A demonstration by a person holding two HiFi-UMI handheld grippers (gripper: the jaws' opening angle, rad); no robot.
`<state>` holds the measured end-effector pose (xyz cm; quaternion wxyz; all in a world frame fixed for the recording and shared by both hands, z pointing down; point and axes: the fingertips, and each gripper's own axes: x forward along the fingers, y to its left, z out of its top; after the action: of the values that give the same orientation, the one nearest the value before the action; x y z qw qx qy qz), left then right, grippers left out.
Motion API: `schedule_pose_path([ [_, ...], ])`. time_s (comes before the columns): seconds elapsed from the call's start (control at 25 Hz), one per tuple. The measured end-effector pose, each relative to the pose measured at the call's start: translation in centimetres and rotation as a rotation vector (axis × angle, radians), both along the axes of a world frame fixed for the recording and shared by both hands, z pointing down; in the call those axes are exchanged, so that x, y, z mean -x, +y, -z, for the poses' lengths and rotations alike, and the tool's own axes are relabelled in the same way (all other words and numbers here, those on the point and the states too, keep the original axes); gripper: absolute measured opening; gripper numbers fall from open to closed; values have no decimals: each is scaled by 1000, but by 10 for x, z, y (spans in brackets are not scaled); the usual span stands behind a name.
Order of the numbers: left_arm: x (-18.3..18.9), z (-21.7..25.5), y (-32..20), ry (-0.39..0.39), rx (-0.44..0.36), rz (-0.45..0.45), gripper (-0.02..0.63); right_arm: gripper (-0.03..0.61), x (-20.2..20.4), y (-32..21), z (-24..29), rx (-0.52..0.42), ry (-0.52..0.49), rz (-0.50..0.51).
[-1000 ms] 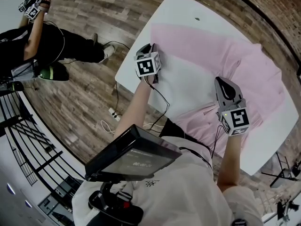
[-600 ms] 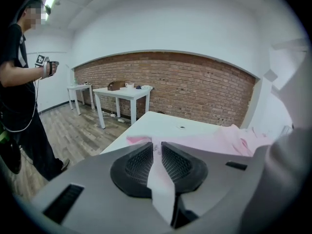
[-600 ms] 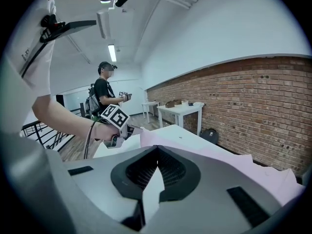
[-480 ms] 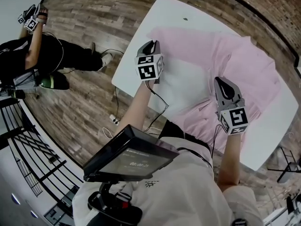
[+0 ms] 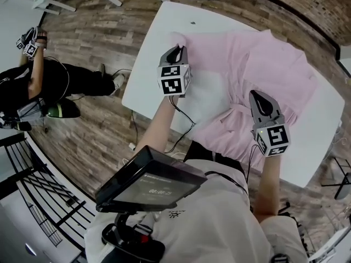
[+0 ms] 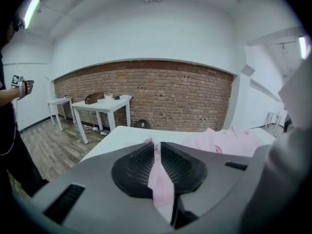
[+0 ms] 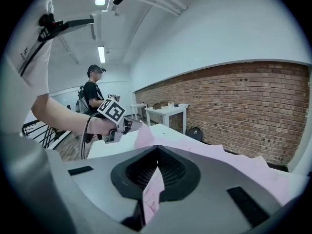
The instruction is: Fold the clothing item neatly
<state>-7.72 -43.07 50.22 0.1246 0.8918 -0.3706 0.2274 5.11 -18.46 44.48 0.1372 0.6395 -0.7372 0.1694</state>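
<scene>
A pink shirt (image 5: 263, 59) lies spread and creased on the white table (image 5: 156, 34). My left gripper (image 5: 176, 49) is at the shirt's left edge. Its jaws are closing, and a strip of pink cloth (image 6: 161, 182) is pinched between the pads. My right gripper (image 5: 258, 96) is over the near side of the shirt, shut on a fold of the pink cloth (image 7: 152, 191). In the right gripper view the left gripper (image 7: 127, 126) shows with a raised corner of the shirt (image 7: 144, 135) at its tip.
Another person (image 5: 52, 84) with grippers stands on the wooden floor at the left. Cables (image 5: 131, 138) lie on the floor by the table's near edge. A black device (image 5: 151, 179) hangs at my chest. White side tables (image 6: 105, 104) stand before a brick wall (image 6: 170, 101).
The left gripper has moved further along the shirt's left edge and taken hold of it. The shirt is now more gathered, with folds between the grippers. The right gripper has kept its grip.
</scene>
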Motion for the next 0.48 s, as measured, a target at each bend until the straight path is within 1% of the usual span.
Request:
schedule_pose_path([
  [0.28,-65,19,33,26,-30,-113,44,5,-32,41,0,2,-1,-84],
  [0.48,-111,30,65,45,-34,-189,44,3,-53,72,0,3,-7,-138],
])
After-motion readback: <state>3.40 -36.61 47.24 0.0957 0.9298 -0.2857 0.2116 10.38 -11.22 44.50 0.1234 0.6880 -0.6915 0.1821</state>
